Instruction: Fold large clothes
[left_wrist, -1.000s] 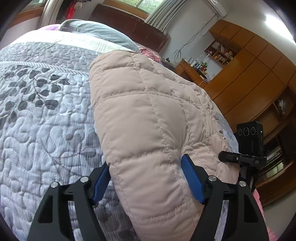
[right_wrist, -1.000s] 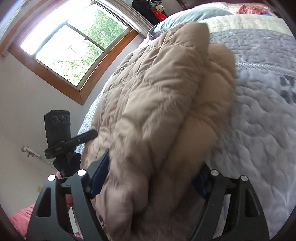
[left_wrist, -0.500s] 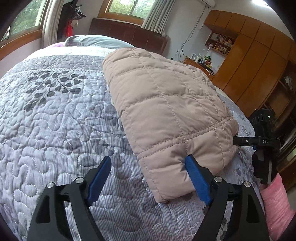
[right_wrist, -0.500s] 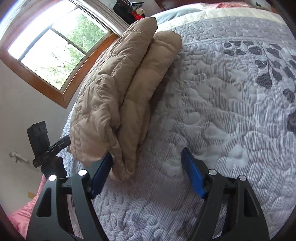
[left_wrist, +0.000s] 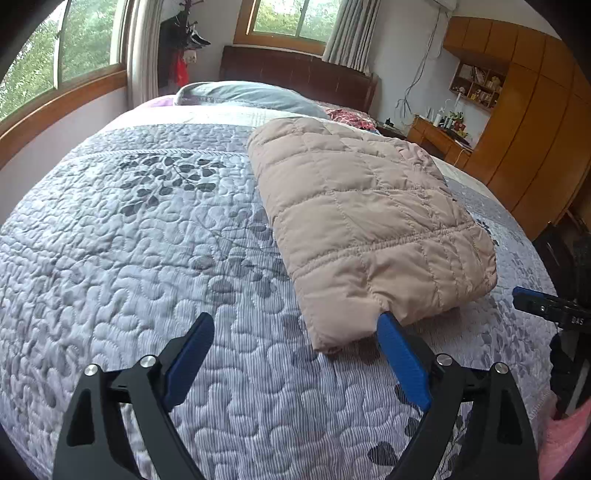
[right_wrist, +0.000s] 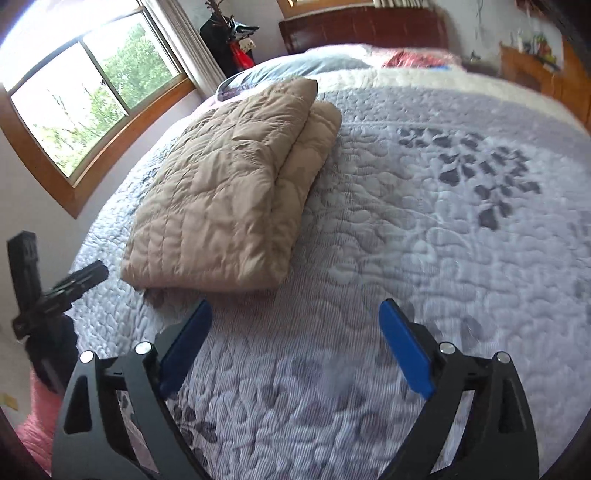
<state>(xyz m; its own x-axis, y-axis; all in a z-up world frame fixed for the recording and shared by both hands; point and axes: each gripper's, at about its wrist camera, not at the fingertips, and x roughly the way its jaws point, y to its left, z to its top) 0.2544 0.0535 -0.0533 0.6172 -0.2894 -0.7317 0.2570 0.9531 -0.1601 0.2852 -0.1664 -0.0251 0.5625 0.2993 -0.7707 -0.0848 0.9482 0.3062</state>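
A beige quilted puffer jacket (left_wrist: 369, 221) lies folded into a thick rectangle on the grey leaf-patterned quilt (left_wrist: 147, 240) of a bed. It also shows in the right wrist view (right_wrist: 229, 192), with its folded layers visible along the right edge. My left gripper (left_wrist: 295, 328) is open and empty, just in front of the jacket's near corner. My right gripper (right_wrist: 295, 314) is open and empty over the quilt (right_wrist: 443, 221), a little short of the jacket's near edge.
A grey pillow (left_wrist: 247, 96) and a dark wooden headboard (left_wrist: 295, 74) are at the bed's far end. Wooden wardrobes (left_wrist: 524, 129) stand on one side, a window (right_wrist: 92, 92) on the other. A black camera on a stand (right_wrist: 33, 280) sits at the bed's edge.
Both grippers have pulled back from the jacket, which was between their fingers a second ago. The jacket now lies flat and folded on the quilt, free of both grippers.
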